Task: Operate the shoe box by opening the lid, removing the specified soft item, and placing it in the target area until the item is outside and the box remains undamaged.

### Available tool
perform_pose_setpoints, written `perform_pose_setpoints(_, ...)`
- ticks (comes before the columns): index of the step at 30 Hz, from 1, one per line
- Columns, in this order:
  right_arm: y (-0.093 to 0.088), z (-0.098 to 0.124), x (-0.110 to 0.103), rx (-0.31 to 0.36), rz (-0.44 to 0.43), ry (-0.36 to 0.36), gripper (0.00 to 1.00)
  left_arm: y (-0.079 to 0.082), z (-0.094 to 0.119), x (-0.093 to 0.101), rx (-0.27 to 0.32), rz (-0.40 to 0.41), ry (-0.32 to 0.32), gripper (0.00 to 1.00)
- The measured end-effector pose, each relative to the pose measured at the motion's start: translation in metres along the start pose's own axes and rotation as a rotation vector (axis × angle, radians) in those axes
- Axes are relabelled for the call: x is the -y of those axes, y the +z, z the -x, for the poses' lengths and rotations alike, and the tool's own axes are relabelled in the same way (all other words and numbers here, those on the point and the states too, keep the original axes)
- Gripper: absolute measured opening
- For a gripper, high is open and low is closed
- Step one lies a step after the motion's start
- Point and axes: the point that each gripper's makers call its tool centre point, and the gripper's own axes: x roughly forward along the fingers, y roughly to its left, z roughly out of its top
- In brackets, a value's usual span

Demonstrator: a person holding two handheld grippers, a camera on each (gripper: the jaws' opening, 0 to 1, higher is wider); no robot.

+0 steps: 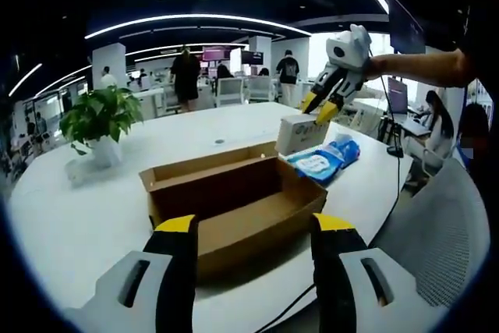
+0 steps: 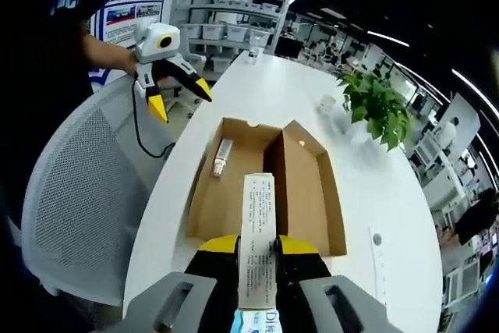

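Right claw point(image 2: 257, 249) pinches a white tissue pack point(image 2: 256, 243), long axis pointing toward the open shoe box point(image 2: 265, 193), just outside its near wall; left claw point(image 1: 251, 228) gapes empty.

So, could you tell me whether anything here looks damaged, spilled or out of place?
Nothing looks damaged or spilled. The cardboard box sits open and intact on the white table, with a small silver tube lying inside. The right tongs grip a white carton above it; the left tongs are open. A blue wipes pack lies beside the box.
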Motion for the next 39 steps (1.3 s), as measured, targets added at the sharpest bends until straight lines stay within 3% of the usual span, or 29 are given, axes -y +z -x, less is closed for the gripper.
perform_pose_setpoints(17,-0.041,0.03,0.017,-0.059,-0.013,-0.061,0.13,-0.002,-0.002,0.002,-0.012,-0.016,-0.008,0.59)
perform_pose_setpoints(39,-0.099,0.053,0.025,-0.156,-0.04,-0.121,0.13,-0.006,-0.002,0.003,-0.034,-0.041,-0.011,0.59)
